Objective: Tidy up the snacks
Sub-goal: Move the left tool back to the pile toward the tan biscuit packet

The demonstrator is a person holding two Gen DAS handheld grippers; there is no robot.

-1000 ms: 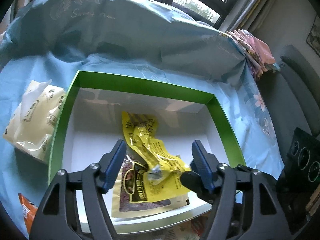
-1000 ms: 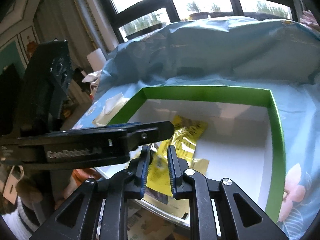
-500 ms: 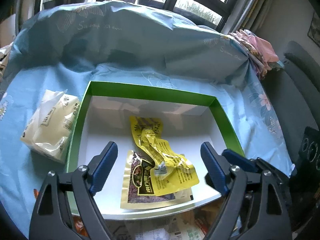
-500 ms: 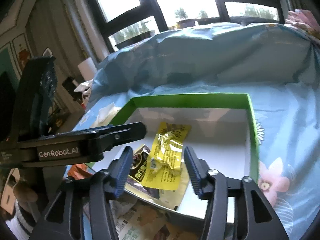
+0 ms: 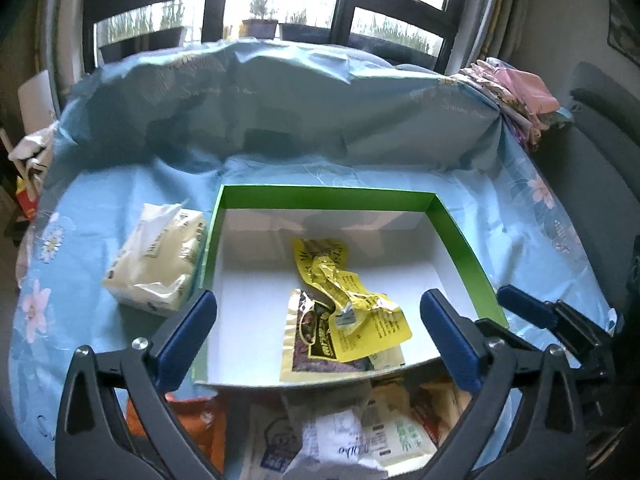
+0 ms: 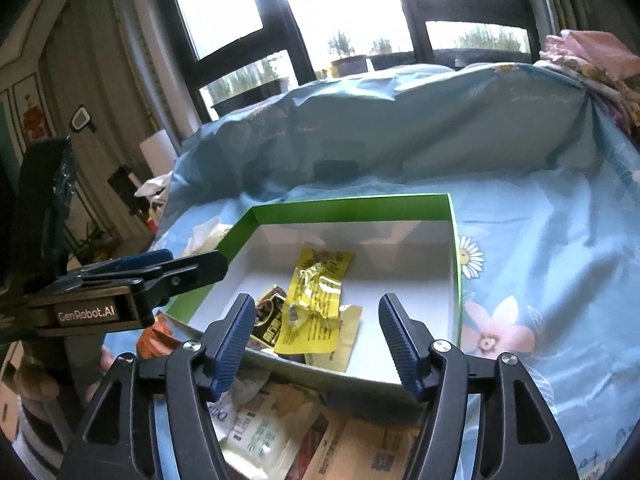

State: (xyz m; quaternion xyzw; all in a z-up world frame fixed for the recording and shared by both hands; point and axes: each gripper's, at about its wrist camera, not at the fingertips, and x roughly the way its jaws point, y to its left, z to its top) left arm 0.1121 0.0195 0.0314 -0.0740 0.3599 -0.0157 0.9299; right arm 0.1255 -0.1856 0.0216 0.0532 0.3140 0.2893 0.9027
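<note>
Left wrist view: left gripper [image 5: 318, 328] hung above the near edge of the green box [image 5: 328, 197], fingers [image 5: 188, 330] spreading wide and opening further, nothing between the pads. Seen through the gap, a yellow snack packet [image 5: 352, 300] lying crumpled across a brown-and-gold packet [image 5: 316, 340] on the box's white floor, likely just let go so both stay gathered inside. Loose snack packets [image 5: 360, 432] heaped outside the near wall, probably waiting their turn. Pale tissue pack [image 5: 158, 266] just beside the box's left wall on the blue floral cloth [image 5: 100, 208] over the bench; right gripper's blue tips poking in at the right edge.

Right wrist view: right gripper [image 6: 320, 340] likewise raised off the box, fingers [image 6: 234, 342] parting and empty, yellow packet framed between them but untouched, resting in the box. Left gripper crossing in from the left, level with the box's near corner. Unsorted packets underneath, nearest the camera, so a reach downward seems the sensible follow-up.
</note>
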